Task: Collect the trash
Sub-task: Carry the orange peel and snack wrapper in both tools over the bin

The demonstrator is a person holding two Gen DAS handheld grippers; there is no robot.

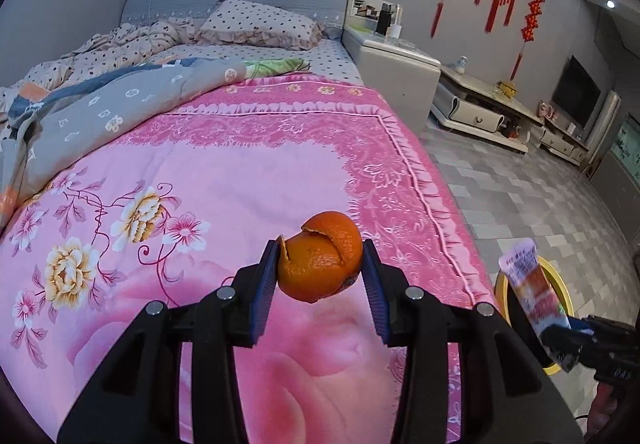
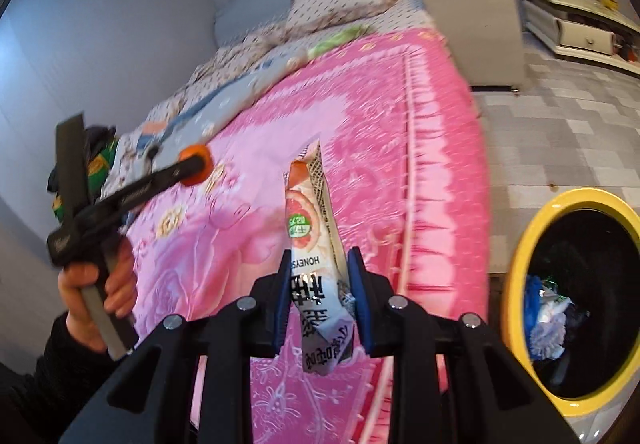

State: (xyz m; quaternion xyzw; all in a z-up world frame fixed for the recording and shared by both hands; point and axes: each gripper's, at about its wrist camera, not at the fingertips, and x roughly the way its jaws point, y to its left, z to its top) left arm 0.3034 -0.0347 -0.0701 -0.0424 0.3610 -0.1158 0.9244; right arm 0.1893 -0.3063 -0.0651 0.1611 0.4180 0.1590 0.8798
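Note:
My left gripper (image 1: 320, 264) is shut on a curled orange peel (image 1: 322, 258) and holds it above the pink floral bedspread (image 1: 200, 171). It also shows in the right wrist view (image 2: 196, 165), off to the left, with the peel (image 2: 194, 151) in it. My right gripper (image 2: 320, 276) is shut on a long snack wrapper (image 2: 312, 228) with a grapefruit picture, held above the bed's right part. In the left wrist view the wrapper (image 1: 534, 292) sits at the lower right over the bin. The yellow-rimmed trash bin (image 2: 516, 256) stands on the floor to the right of the bed, with trash inside.
A grey quilt (image 1: 100, 99) and dotted pillow (image 1: 260, 23) lie at the bed's head. A white bedside cabinet (image 1: 396, 59) and a low TV stand (image 1: 480, 107) line the right wall. Grey tiled floor (image 1: 520, 195) runs along the bed's right side.

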